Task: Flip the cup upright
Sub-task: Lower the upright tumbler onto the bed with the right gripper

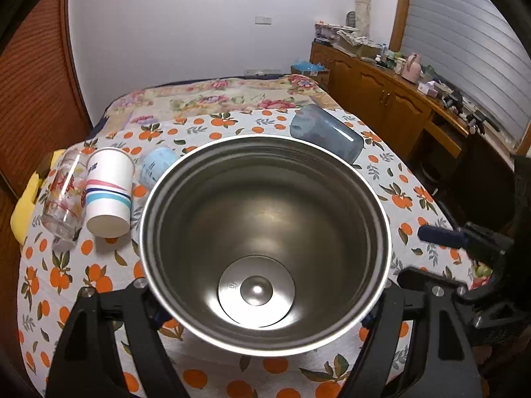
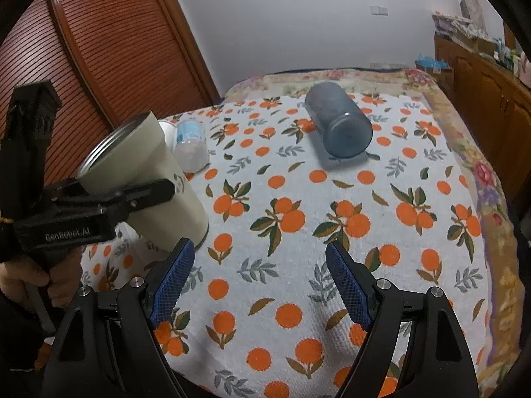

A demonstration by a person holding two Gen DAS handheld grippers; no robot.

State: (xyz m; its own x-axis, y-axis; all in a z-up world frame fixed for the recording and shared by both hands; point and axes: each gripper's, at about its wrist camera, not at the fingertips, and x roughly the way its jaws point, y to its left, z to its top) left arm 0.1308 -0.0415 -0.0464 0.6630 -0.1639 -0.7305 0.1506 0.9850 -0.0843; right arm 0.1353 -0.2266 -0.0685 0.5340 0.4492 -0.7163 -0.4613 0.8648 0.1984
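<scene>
Steel-lined cream cup [image 2: 146,179] clamped in left gripper [image 2: 132,199], tilted, base touching the orange-print cloth [image 2: 298,232] over the bed; mid-flip, mouth not yet level. Right gripper [image 2: 259,285] spread apart, idle. Next: rotate fully upright, set flat, release

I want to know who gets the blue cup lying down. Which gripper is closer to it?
Probably the right. The right gripper is open and empty, facing the blue cup across bare tablecloth. The left gripper sits off to the side, shut on the cream mug.
</scene>
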